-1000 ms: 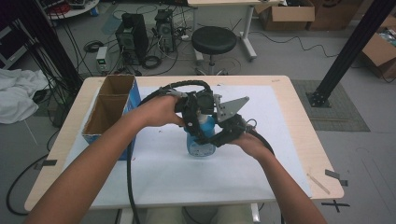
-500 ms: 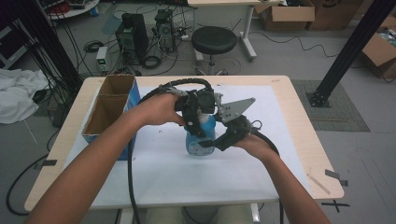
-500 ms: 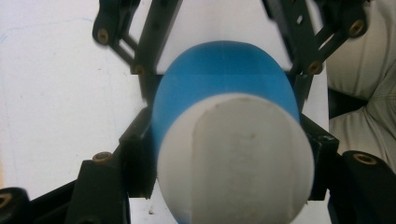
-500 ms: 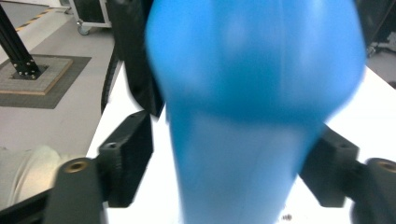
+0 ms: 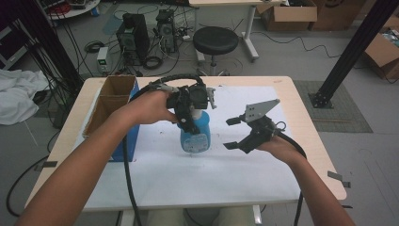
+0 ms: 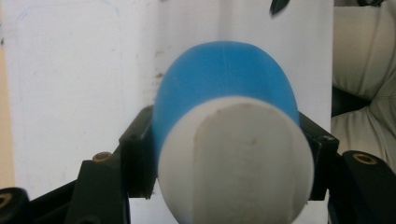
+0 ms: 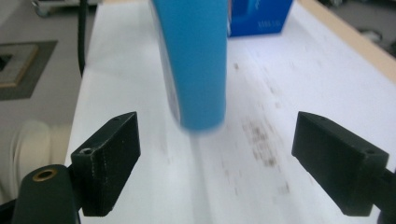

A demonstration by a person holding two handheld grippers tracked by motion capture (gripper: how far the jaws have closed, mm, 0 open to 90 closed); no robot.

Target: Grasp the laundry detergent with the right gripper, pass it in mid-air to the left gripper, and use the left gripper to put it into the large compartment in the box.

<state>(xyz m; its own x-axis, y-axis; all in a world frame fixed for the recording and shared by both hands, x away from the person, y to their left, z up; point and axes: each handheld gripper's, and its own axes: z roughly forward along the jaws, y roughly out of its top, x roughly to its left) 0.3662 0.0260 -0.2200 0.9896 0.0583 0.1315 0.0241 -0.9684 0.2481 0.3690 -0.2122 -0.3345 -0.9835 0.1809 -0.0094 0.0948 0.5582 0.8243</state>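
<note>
Two black, blocky jaws of your left gripper point(image 5: 188, 110) are clamped on the neck of the blue bottle point(image 5: 195, 134), just under its rounded white cap point(image 6: 236, 161); the cap looks matte and slightly chalky, the bottle body smooth, glossy plastic with an oval cross-section. You hold the bottle upright over the middle of the counter point(image 5: 291, 94), its base at or just above the white paper sheet point(image 5: 188, 174), which is flat and smudged with dark specks. Your right gripper point(image 5: 234, 133) sits just beside the bottle, its jaws having just been opening, now wide apart with nothing between them. An open cardboard box point(image 5: 113, 101) with blue sides stands at the counter's left edge.
</note>
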